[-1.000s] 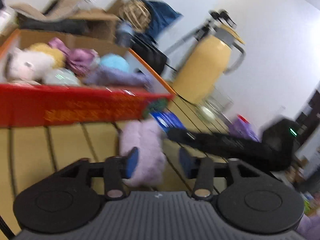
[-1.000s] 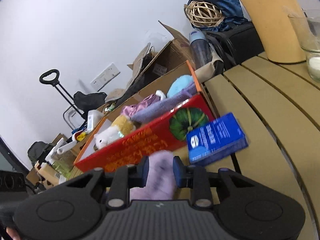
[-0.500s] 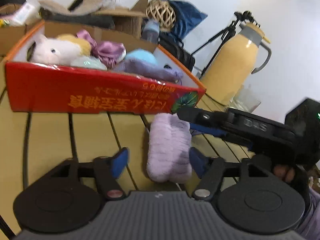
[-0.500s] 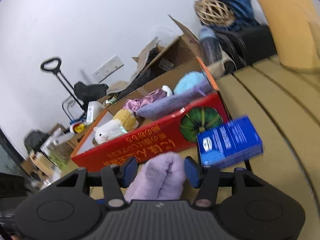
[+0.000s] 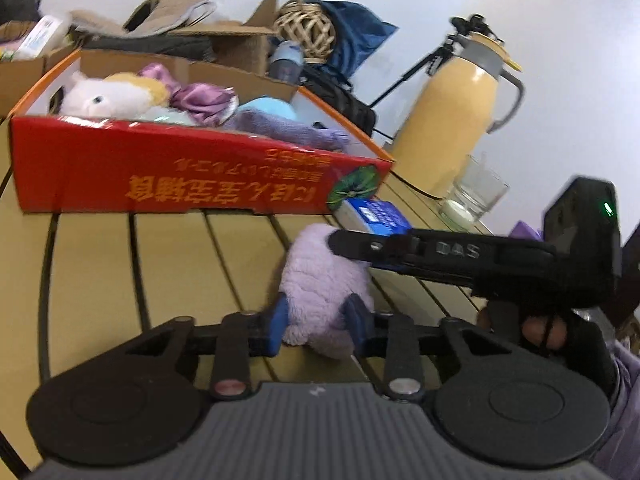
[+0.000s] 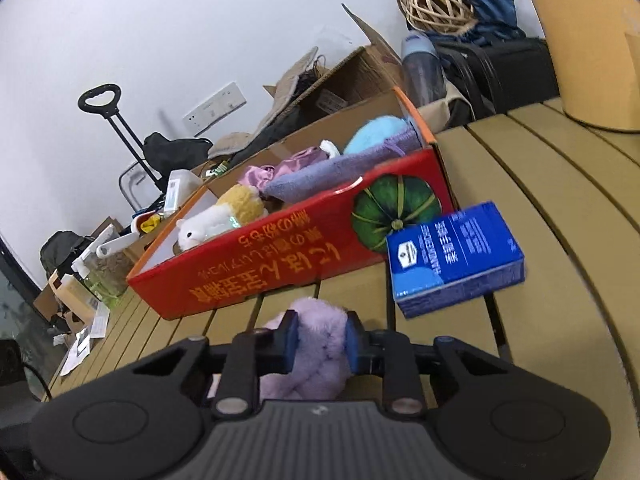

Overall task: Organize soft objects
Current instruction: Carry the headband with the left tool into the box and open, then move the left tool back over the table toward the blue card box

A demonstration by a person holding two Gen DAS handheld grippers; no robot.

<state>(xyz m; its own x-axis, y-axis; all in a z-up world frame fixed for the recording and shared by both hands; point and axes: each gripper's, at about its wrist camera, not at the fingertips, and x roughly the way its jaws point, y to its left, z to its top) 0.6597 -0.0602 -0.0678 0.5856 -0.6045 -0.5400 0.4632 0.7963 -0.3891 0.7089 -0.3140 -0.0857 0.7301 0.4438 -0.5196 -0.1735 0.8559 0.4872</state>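
A slatted yellow table (image 6: 560,208) is seen bearing a red box (image 6: 280,256), blue carton (image 6: 456,256), glass (image 5: 476,196), yellow flask (image 5: 452,120) and lilac plush (image 5: 324,280).

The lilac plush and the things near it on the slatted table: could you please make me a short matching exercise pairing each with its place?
Things:
1. lilac plush
2. white toy animal
3. blue packet
4. drinking glass

Places:
A. inside the red box
B. beside the yellow jug
C. flat on the table by the box's pumpkin corner
D. between both grippers' fingers

Pairs: 1-D, 2-A, 3-C, 4-B
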